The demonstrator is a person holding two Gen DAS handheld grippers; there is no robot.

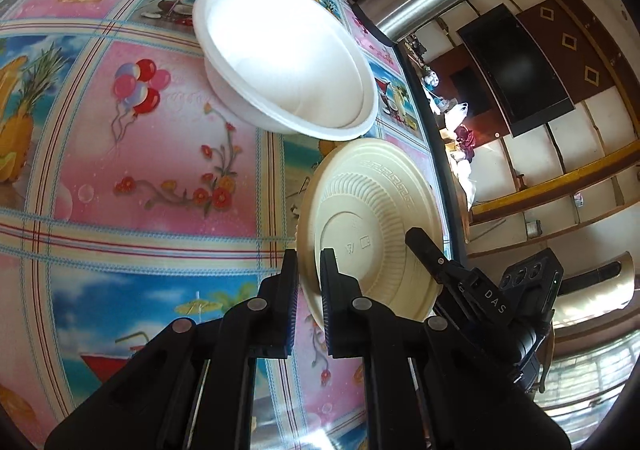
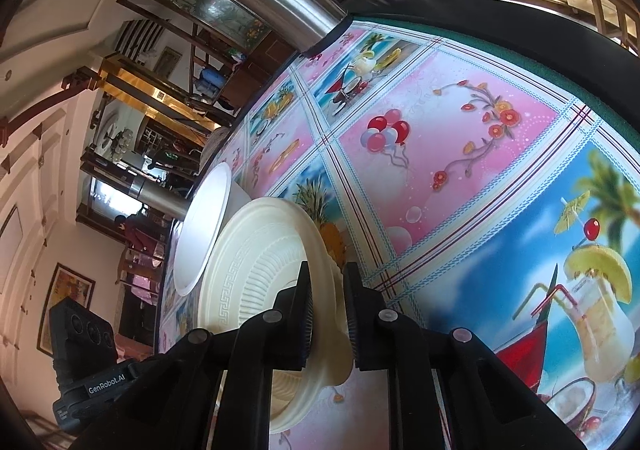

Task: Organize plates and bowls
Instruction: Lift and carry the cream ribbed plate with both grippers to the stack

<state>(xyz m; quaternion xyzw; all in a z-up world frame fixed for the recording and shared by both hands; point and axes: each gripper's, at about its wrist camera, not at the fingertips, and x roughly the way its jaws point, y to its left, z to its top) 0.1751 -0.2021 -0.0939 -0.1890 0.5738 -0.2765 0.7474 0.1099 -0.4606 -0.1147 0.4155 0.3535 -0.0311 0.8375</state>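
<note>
Both claws — left claw [image 1: 308, 282], right claw [image 2: 326, 310] — gripped the cream plates' [image 1: 376, 217] rims; next, probably, separating them beside the white bowls [image 1: 284, 65].

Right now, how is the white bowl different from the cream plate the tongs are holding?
The white bowl is smooth, plain and bright white; the cream plate has ridges and a key pattern. The bowl is deep, the plate shallow. The bowl sits on the tablecloth untouched, while the plate is tipped up on edge, pinched by the left tongs and right tongs. Both are round and look disposable.
</note>
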